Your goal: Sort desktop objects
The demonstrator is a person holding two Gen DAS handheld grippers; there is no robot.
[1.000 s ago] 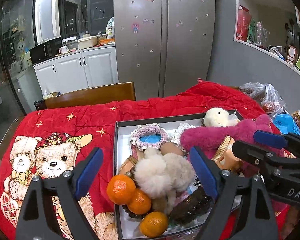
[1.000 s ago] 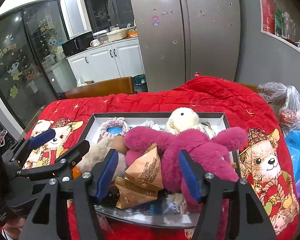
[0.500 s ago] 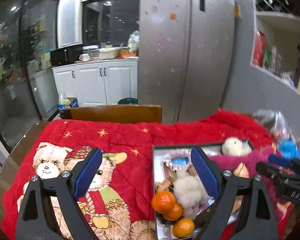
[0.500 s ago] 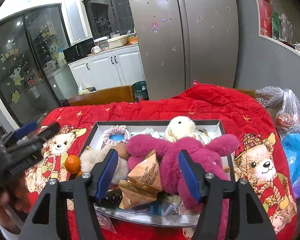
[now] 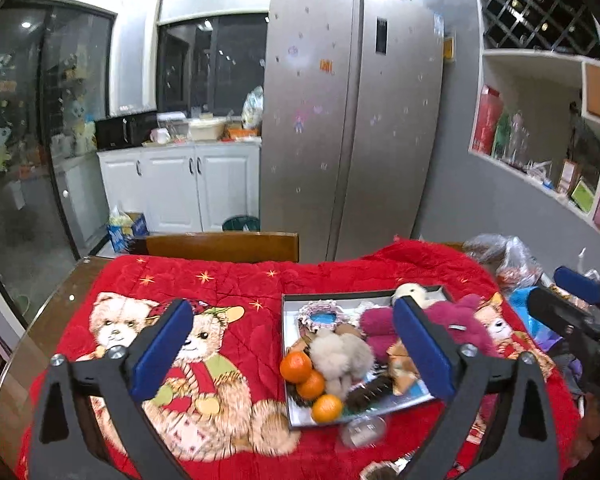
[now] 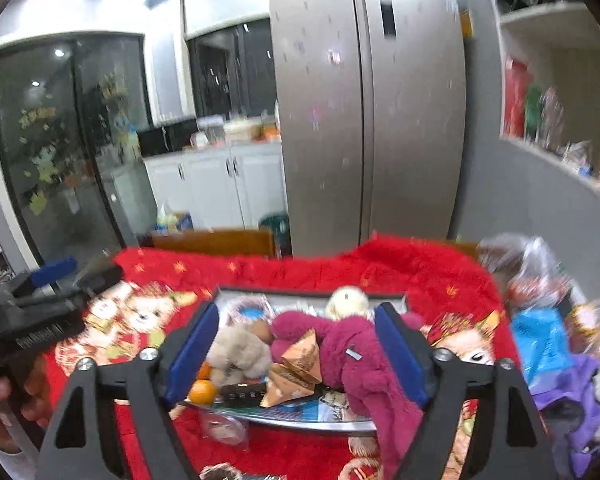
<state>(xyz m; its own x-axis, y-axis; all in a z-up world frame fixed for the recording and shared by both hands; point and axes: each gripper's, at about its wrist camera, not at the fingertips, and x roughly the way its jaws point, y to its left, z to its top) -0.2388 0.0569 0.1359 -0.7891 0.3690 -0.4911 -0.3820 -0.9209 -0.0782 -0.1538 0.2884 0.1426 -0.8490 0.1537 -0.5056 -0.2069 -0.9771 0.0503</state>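
A dark-rimmed tray (image 5: 285,344) (image 6: 300,291) on the red bear blanket holds three oranges (image 5: 296,367), a beige fluffy toy (image 5: 342,356) (image 6: 240,350), a magenta plush (image 5: 464,330) (image 6: 348,354), a yellow chick toy (image 5: 410,291) (image 6: 346,300), orange snack packets (image 6: 300,368) and a knitted ring (image 5: 318,314). My left gripper (image 5: 292,354) is open and empty, raised above the blanket and the tray's left side. My right gripper (image 6: 296,354) is open and empty, raised above the tray; it also shows in the left wrist view (image 5: 572,308).
A wooden chair back (image 5: 220,246) stands behind the table. Plastic bags (image 5: 500,256) (image 6: 540,280) and a blue bag (image 6: 540,340) lie at the table's right. A clear plastic piece (image 5: 362,432) lies in front of the tray. A fridge (image 5: 352,120) stands behind.
Both grippers have risen and drawn back from the tray, staying open and empty. The left one has also shifted left over the bear blanket. The tray's contents have not moved.
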